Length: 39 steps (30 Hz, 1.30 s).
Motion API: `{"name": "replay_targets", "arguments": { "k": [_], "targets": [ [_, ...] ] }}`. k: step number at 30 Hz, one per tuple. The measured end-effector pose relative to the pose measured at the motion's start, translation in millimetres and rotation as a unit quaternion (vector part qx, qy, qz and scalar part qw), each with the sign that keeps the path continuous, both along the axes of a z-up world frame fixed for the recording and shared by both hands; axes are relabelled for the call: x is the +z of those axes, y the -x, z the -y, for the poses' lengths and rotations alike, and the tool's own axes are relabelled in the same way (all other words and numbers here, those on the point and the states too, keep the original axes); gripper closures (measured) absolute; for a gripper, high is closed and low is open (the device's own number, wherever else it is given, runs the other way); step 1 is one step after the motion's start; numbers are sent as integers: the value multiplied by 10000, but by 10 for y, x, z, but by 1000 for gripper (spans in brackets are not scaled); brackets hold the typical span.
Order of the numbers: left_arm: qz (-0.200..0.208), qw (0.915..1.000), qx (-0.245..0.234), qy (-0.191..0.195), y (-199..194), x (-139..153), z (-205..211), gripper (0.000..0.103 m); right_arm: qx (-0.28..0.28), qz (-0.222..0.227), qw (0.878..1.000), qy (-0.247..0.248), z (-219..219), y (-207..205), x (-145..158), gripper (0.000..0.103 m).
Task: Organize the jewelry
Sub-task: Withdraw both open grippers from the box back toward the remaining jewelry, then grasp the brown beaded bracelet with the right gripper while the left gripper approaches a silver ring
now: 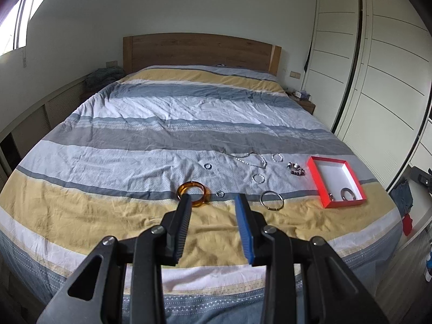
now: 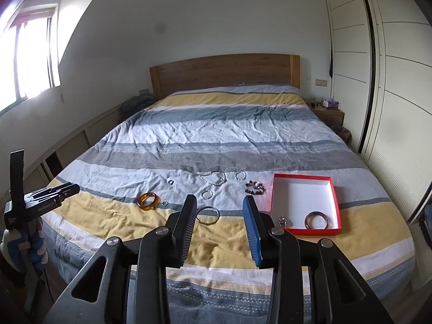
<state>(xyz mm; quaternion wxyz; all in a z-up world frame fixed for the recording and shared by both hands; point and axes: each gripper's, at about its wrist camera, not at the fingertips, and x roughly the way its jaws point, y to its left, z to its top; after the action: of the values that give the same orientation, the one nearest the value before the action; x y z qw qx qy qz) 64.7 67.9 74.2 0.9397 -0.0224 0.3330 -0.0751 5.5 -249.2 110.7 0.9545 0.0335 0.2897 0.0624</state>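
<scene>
Jewelry lies spread on a striped duvet (image 1: 135, 178). My left gripper (image 1: 213, 198) stands open and empty just short of an amber bangle (image 1: 192, 192) and a small ring (image 1: 220, 193). My right gripper (image 2: 220, 198) is also open and empty, with a thin silver bangle (image 2: 207, 215) showing on the bed between its fingers. A red box (image 2: 272, 197) with a white inside sits at the right and holds a thick silver bangle (image 2: 316, 220) and a small charm (image 2: 283, 221). Further back lie a chain necklace (image 2: 213, 178), a dark beaded bracelet (image 2: 255, 186) and small hoops (image 2: 207, 194).
A wooden headboard (image 1: 199, 51) stands at the far end of the bed. White wardrobe doors (image 1: 378, 67) run along the right, with a nightstand (image 2: 329, 113) beside the bed. The left gripper (image 2: 73, 188) shows from the side in the right wrist view.
</scene>
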Motion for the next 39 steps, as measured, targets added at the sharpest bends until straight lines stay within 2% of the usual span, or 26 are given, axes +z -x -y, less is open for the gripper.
{"name": "replay_targets", "arguments": {
  "k": [4,11,19,24,31,39],
  "targets": [
    [-198,9996,-141,-137,-280,-344,165,71,41,-320,9995,-39,19,-374,-319,68],
    [-626,9973,-347,-149,-822,-923,439,71,160,-877,9960,-27,78,-1065,-908,68],
    [-1081,9939,-229,-46,-1522,-1508,568,71,239,-1332,9907,-151,223,-1863,-1496,68],
    [-1231,9924,-64,-62,-1831,-1780,588,71,328,-1444,9887,-218,239,-2257,-1696,68],
    [-1440,9895,73,-118,-2062,-2055,647,71,458,-1578,9863,-126,183,-2629,-1853,68],
    [-1476,9888,205,-63,-2172,-2176,641,71,483,-1743,9835,-73,186,-2974,-2003,68]
  ]
}}
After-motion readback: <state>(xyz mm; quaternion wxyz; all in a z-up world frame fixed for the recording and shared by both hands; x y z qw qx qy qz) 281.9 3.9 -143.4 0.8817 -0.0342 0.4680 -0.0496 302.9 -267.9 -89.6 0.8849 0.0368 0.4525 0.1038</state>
